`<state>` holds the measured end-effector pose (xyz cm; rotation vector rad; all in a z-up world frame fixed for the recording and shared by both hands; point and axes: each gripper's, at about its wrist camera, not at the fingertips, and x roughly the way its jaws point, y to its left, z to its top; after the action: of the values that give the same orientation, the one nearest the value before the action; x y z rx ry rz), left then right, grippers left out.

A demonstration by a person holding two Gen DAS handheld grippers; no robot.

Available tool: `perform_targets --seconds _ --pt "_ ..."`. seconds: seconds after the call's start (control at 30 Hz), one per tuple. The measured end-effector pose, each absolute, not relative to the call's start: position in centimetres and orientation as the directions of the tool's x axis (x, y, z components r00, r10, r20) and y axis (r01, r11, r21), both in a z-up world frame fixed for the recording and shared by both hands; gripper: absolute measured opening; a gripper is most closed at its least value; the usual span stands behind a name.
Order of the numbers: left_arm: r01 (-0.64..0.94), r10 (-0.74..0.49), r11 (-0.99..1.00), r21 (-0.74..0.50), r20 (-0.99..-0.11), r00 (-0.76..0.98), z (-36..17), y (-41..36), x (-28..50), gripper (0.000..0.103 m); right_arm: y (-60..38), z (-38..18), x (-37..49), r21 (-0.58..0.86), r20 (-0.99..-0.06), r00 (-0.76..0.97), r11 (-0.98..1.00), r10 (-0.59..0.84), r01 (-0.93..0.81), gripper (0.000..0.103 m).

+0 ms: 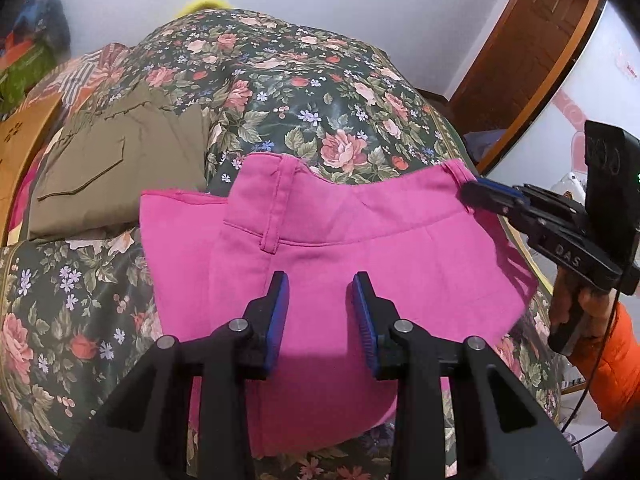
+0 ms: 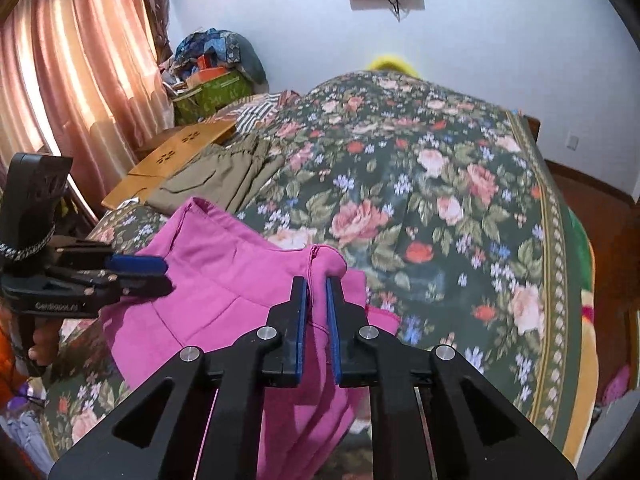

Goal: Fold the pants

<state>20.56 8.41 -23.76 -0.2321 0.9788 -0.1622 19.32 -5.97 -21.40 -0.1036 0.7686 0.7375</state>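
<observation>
Right tool (image 2: 317,280): clamped narrow on the pink pants (image 1: 340,248) waistband corner.
Left tool (image 1: 320,280): wide, holding nothing.
Risk: single-corner grip may skew the fold on the bed (image 1: 280,92).

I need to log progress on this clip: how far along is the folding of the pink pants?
Done: the pink pants lie on the floral bedspread, already doubled into a short stack with the waistband on top. In hand: the right gripper pinches a waistband corner, while the left gripper hovers open above the fabric. Left: probably laying that corner down and smoothing. The olive pants beside them already look folded.
</observation>
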Motion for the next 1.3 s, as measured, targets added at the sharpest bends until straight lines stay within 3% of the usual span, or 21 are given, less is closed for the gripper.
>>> perform_targets --seconds 0.13,0.37,0.57,0.83,1.07,1.23,1.3 --pt "0.036 -0.236 0.965 -0.260 -0.801 0.550 -23.8 8.4 20.5 0.033 -5.3 -21.1 19.9 0.139 -0.656 0.505 0.748 0.561 -0.649 0.008" --pt "0.057 -0.245 0.965 -0.257 -0.796 0.554 -22.8 8.2 20.4 0.033 -4.2 -23.6 21.7 0.125 -0.750 0.444 0.764 0.490 -0.633 0.016" --pt "0.092 -0.234 0.971 -0.222 -0.791 0.566 -21.6 7.3 21.6 0.033 -5.3 -21.6 20.6 0.134 -0.704 0.481 0.764 0.522 -0.631 0.033" --pt "0.082 -0.203 0.978 -0.190 -0.800 0.565 -22.0 7.0 24.6 0.033 -3.9 -22.7 19.7 0.143 -0.736 0.403 0.707 0.543 -0.692 0.034" --pt "0.000 -0.195 0.974 -0.225 -0.844 0.499 -25.0 9.7 27.1 0.023 -3.6 -24.3 20.1 0.160 -0.759 0.369 0.703 0.536 -0.693 0.039" --pt "0.013 -0.158 0.984 -0.176 -0.846 0.509 -25.6 9.4 26.9 0.022 -3.6 -25.0 20.5 0.175 -0.769 0.350 0.703 0.535 -0.690 0.044" --pt "0.013 -0.148 0.986 -0.165 -0.846 0.512 -25.7 9.4 26.9 0.022 -3.7 -25.1 20.7 0.186 -0.771 0.344 0.706 0.536 -0.683 0.052"
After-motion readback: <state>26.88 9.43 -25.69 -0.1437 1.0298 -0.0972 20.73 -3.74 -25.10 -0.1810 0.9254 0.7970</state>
